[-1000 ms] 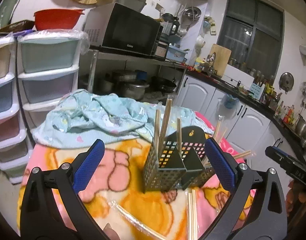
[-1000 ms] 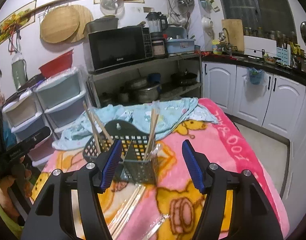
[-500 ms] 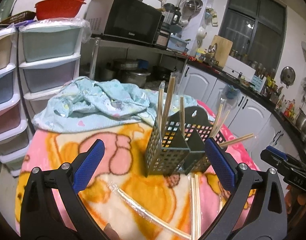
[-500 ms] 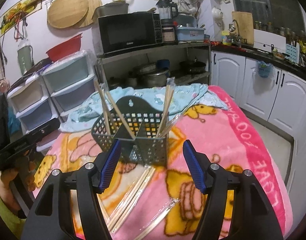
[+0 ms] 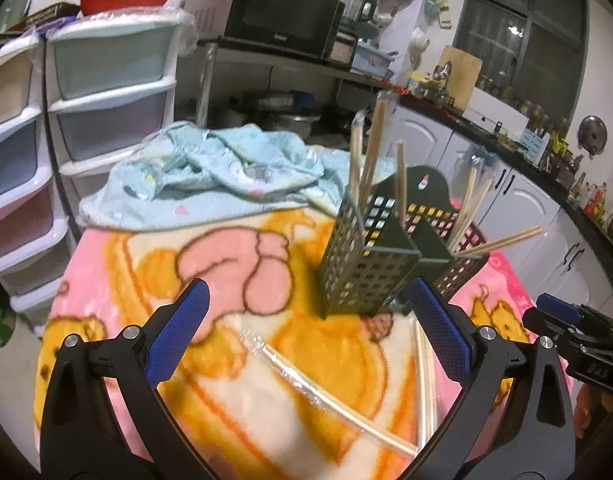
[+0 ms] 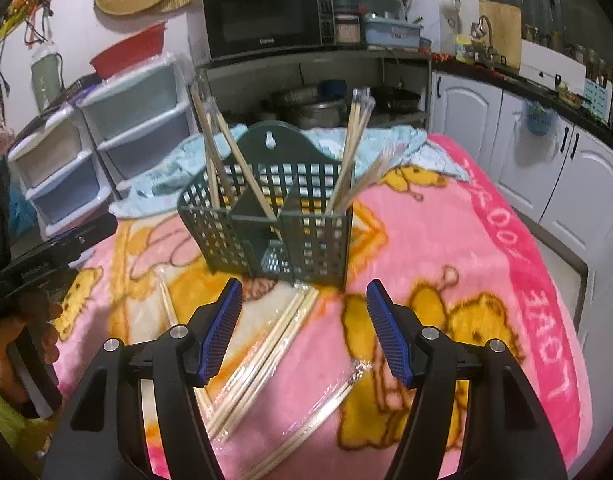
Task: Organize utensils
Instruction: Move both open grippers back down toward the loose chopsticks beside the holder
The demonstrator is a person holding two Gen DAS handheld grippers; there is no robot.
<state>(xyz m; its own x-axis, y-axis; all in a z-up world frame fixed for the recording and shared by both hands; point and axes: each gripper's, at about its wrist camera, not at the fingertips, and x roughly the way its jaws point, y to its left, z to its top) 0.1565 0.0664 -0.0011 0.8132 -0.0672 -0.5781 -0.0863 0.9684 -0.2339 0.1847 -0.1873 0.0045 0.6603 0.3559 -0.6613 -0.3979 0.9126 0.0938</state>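
A dark green perforated utensil caddy (image 6: 274, 216) stands on a pink and yellow blanket (image 6: 446, 240), with wooden chopsticks (image 6: 352, 148) upright in its left and right compartments. It also shows in the left wrist view (image 5: 370, 256). Several wrapped chopstick pairs (image 6: 266, 352) lie on the blanket in front of it; one wrapped pair (image 5: 318, 396) lies between my left fingers. My left gripper (image 5: 306, 332) is open and empty, short of the caddy. My right gripper (image 6: 302, 328) is open and empty, above the loose chopsticks.
A crumpled light blue cloth (image 5: 210, 172) lies behind the caddy. Plastic drawer units (image 5: 86, 120) stand to the left, a shelf with a microwave (image 6: 266, 20) behind, white cabinets (image 6: 526, 152) to the right. The blanket's edge drops off at the right.
Both grippers have tilted down and moved closer to the blanket, so the caddy and the loose chopsticks look nearer. Both stay open and empty.
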